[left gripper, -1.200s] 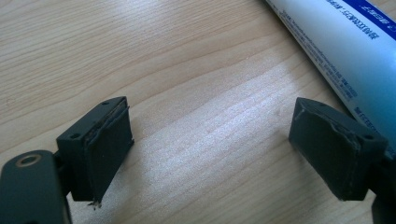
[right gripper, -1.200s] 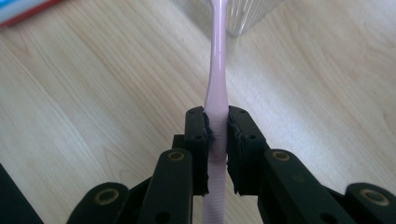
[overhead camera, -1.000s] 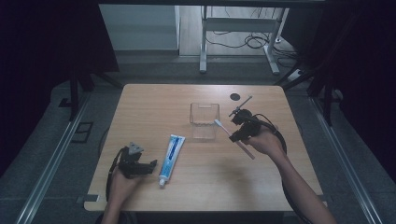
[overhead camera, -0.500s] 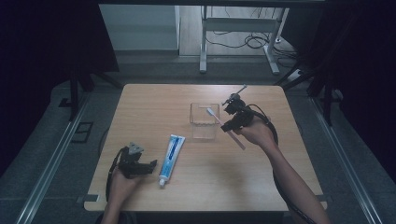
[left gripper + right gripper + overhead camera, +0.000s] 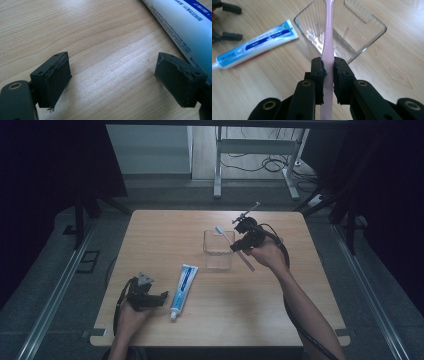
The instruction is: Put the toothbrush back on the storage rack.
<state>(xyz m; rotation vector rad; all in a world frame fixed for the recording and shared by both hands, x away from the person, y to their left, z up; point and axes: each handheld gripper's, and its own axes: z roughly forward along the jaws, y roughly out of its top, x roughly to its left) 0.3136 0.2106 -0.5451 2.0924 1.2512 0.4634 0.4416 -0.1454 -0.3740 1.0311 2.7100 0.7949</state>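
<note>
- Right gripper [image 5: 328, 68] is clamping a pink toothbrush [image 5: 328, 37] by its handle, jaws squeezing it from both sides; in the high view the same gripper [image 5: 239, 245] is being held up above the table [image 5: 310, 320] by the person's right hand [image 5: 267, 255].
- Toothbrush [image 5: 231, 245] is running straight ahead out of the right jaws, head end pointing over the clear plastic container [image 5: 352, 32]; the tail of the handle is sticking back below the jaws.
- Container [image 5: 218, 250] is sitting just in front of the right gripper, open top, ribbed walls; can't tell if the brush is touching the rim.
- Toothpaste tube [image 5: 254, 47] is lying flat on the wood off to the left of the right jaws, cap end pointing away from the container.
- Left gripper [image 5: 120, 82] is resting low at the table with jaws spread wide, nothing between them but bare wood.
- Toothpaste tube [image 5: 180, 27] is lying just outside the left gripper's right-hand jaw, close beside it.
- In the high view the left gripper [image 5: 162, 297] is sitting in the person's left hand [image 5: 131, 312], tube [image 5: 183, 284] just to its right, well apart from the right gripper.
</note>
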